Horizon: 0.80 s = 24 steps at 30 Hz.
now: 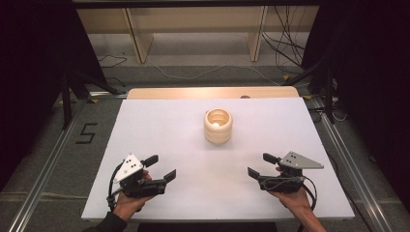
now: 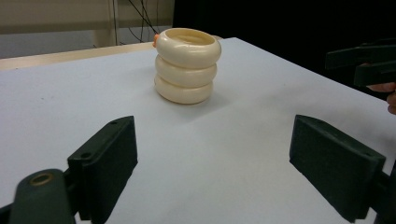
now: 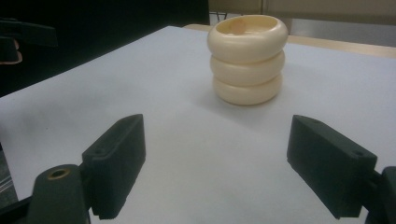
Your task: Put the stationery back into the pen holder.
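A cream ribbed cup made of three stacked rings (image 1: 218, 126) stands upright near the middle of the white table (image 1: 159, 125). Something small and pale lies inside it; an orange bit shows at its far rim in the left gripper view. The same cup (image 2: 187, 64) sits ahead of my left gripper (image 2: 212, 170) and ahead of my right gripper (image 3: 215, 168), where the cup (image 3: 247, 58) is well beyond the jaws. My left gripper (image 1: 160, 168) is at the front left, open and empty. Open and empty too, my right gripper (image 1: 259, 165) is at the front right.
A wooden strip (image 1: 212, 92) runs along the table's far edge. Beyond it stand a wooden shelf frame (image 1: 193, 29) and loose cables (image 1: 285, 48) on the floor. Metal rails (image 1: 43, 164) flank the table on both sides.
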Tool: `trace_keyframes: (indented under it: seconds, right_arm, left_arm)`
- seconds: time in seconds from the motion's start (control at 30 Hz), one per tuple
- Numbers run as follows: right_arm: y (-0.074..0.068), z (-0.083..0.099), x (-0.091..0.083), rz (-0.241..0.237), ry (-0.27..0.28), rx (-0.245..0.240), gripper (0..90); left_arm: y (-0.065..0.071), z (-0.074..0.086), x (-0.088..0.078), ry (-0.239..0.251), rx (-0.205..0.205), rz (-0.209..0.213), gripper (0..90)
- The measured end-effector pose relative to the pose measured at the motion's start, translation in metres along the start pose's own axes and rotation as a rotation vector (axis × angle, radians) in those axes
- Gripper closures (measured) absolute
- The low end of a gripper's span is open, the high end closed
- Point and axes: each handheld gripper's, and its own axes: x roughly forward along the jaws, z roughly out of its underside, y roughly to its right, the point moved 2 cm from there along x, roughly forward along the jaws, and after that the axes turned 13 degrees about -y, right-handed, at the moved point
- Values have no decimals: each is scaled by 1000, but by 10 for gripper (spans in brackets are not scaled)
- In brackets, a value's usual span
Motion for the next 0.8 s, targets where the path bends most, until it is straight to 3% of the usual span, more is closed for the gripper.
trace_keyframes:
  seconds: [0.3,0.8]
  right_arm:
    - [5,8,-10,0,21,36,201]
    - [5,12,-14,7,16,40,200]
  left_arm:
    - [1,1,3,-21,5,-8,144]
    - [-2,1,3,-18,-6,-13,144]
